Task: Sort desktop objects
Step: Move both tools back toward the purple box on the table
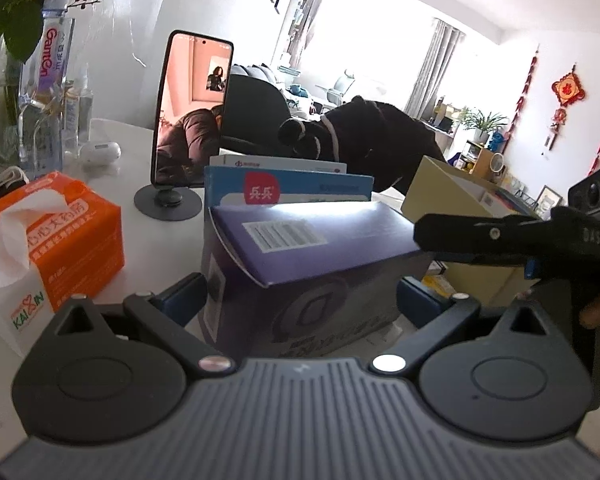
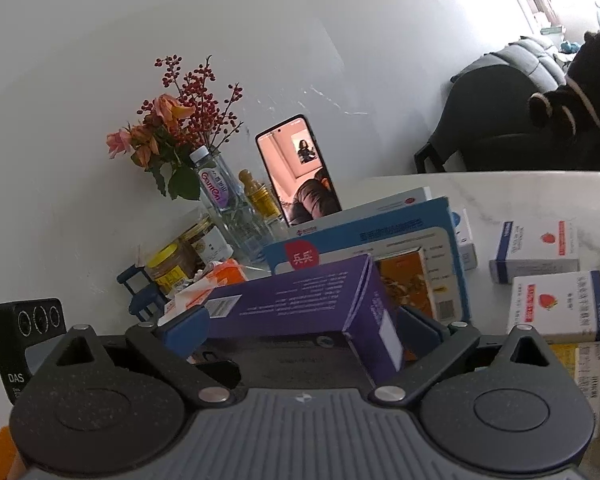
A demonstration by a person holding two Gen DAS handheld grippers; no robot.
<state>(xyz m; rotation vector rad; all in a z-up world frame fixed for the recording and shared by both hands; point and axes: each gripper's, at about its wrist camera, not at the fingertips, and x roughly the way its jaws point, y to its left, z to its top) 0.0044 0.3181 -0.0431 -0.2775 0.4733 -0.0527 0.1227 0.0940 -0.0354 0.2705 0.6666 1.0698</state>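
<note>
the purple box (image 1: 312,272) (image 2: 300,300) sits in the middle of the white table (image 1: 112,140) (image 2: 520,196), and both tongs are on it. the left tongs (image 1: 300,304) have a blue pad on each side of the box, pressed against its walls, so they are gripping it. the right tongs (image 2: 300,332) also have a blue pad on each side of the box, touching its ends, so they grip it too. in the left view the right tongs (image 1: 512,236) show as a black bar just over the right end of the box. in the right view the box looks tilted, with its lid flap raised a bit. just behind the purple box stands a blue box (image 1: 288,190) (image 2: 364,240) with a red patch, and a thinner white box (image 1: 278,163) (image 2: 380,200) leans behind that. to the left is an orange tissue box (image 1: 60,240) (image 2: 216,280) with a white tissue poking out. a phone (image 1: 192,108) (image 2: 298,170) stands upright on a round black stand, further back. beside it is a vase of flowers (image 2: 172,128) with a water bottle (image 1: 48,80) (image 2: 214,184) near it, and some jars (image 2: 176,264). to the right of the boxes lie two small white boxes (image 2: 536,250) with a strawberry on them, one just in front of the other. a tan box (image 1: 460,208) sits at the right in the left view.
</note>
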